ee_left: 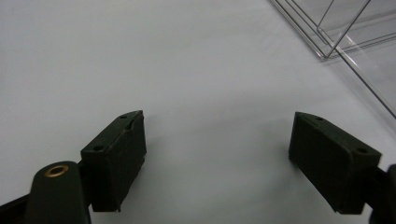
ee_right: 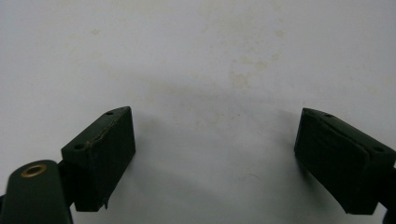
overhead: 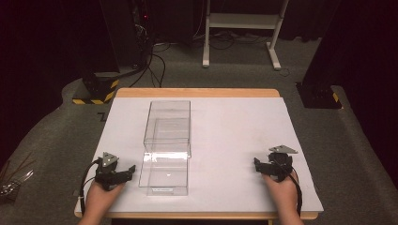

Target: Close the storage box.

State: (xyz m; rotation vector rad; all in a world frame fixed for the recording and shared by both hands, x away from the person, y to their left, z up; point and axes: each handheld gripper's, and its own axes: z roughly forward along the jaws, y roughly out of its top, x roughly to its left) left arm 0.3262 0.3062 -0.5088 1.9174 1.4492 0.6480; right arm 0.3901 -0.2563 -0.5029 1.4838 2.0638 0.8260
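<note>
- Both ur grippers, left [overhead: 133, 168] & right [overhead: 256, 164], are wide apart, holding nothing.
- Clear box [overhead: 166, 146] sits mid-table, just beside left one.
- Prob light, stiff, slippery: grab a thin wall edge.

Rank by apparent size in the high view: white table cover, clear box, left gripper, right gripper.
1. white table cover
2. clear box
3. left gripper and right gripper: look alike, so no ranking between them.
</note>
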